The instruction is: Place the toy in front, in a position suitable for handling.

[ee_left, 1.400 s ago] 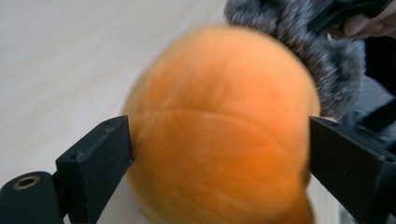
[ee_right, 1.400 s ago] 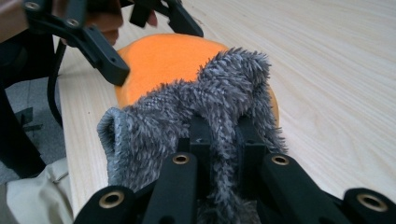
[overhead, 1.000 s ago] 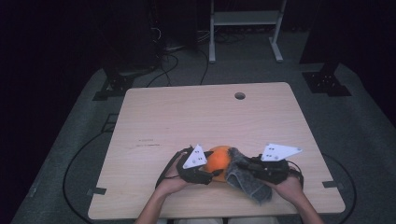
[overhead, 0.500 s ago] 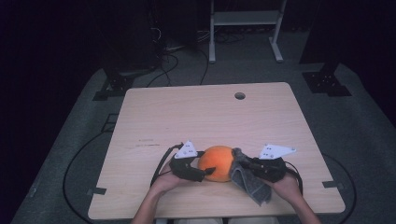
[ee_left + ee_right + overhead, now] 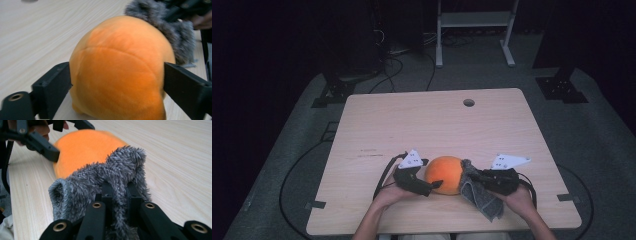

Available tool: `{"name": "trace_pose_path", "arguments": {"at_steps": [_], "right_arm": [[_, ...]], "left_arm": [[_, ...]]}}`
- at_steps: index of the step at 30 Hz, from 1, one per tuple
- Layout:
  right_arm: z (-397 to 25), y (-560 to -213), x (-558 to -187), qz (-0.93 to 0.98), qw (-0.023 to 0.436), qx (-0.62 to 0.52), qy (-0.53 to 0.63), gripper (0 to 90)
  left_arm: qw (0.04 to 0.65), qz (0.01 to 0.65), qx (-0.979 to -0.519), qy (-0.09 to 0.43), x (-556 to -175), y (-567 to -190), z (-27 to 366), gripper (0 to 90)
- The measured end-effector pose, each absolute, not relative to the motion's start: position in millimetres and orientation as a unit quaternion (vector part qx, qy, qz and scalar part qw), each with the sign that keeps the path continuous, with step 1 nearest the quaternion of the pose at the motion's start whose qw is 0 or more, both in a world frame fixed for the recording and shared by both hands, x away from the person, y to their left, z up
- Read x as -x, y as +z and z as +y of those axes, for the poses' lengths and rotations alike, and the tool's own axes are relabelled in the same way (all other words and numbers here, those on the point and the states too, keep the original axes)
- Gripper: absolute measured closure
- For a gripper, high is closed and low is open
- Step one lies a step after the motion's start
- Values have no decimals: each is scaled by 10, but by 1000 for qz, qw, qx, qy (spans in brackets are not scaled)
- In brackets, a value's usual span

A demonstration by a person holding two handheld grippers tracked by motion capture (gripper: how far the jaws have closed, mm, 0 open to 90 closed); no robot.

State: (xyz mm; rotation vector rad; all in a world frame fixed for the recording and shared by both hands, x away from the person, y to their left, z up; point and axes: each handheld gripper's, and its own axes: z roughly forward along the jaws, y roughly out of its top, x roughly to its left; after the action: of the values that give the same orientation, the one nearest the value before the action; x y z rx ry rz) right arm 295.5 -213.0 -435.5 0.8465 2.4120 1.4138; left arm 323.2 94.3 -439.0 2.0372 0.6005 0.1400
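Note:
An orange plush ball rests on the wooden table near its front edge. My left gripper comes in from the ball's left, and in the left gripper view its two black jaws press against both sides of the ball. A grey fuzzy cloth lies against the ball's right side and hangs toward the table's front. My right gripper is shut on a fold of that cloth, with the ball just beyond. In the high view the right gripper sits directly right of the ball.
A round cable hole sits near the table's far edge. Black cables trail from both grippers over the front edge. A white stand and dark equipment stand on the floor behind the table.
More of the orange ball shows now; the grey cloth has slid toward its right side. The left gripper shifted slightly left and closed round the ball.

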Motion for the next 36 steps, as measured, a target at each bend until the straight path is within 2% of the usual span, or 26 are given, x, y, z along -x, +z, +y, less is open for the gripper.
{"name": "trace_pose_path", "arguments": {"at_steps": [1,2,3,7,10,14,15,16,17,20,23,25,26,33,36], "right_arm": [[-2135,-4357,-2956,821,109,-287,481,801],[-2139,-4308,-2945,824,115,-284,477,801],[-2139,-4270,-2930,824,118,-279,479,802],[-2066,-4069,-2842,817,121,-248,507,802],[-1935,-4039,-2813,830,129,-229,492,801],[-1995,-4154,-2866,832,116,-243,485,801],[-2021,-4152,-2869,833,116,-245,483,801],[-2017,-4079,-2844,835,128,-241,478,801],[-2017,-4079,-2844,835,128,-241,478,801],[-1931,-3919,-2776,829,125,-215,501,801],[-1770,-3908,-2765,846,141,-194,477,801],[-1788,-3969,-2795,844,128,-201,481,801],[-1811,-4008,-2798,841,123,-203,487,801],[-1966,-4060,-2839,834,119,-234,485,801],[-2050,-4131,-2868,833,118,-248,481,801]], "left_arm": [[485,245,-838,49,-3235,-4406,936,114],[492,233,-837,59,-3205,-4420,925,227],[492,225,-838,68,-3187,-4413,917,269],[493,187,-843,106,-3086,-4324,812,325],[488,166,-849,113,-3034,-4289,754,283],[481,240,-842,53,-3174,-4366,795,65],[487,240,-838,49,-3174,-4376,795,83],[491,209,-841,90,-3109,-4343,769,216],[491,209,-841,90,-3109,-4343,769,264],[484,154,-851,132,-2989,-4293,686,303],[469,137,-860,146,-2956,-4292,680,312],[473,140,-860,131,-2969,-4315,709,306],[474,145,-860,122,-2985,-4317,720,270],[464,155,-864,119,-3025,-4348,760,271],[469,161,-863,98,-3061,-4372,818,207]]}}
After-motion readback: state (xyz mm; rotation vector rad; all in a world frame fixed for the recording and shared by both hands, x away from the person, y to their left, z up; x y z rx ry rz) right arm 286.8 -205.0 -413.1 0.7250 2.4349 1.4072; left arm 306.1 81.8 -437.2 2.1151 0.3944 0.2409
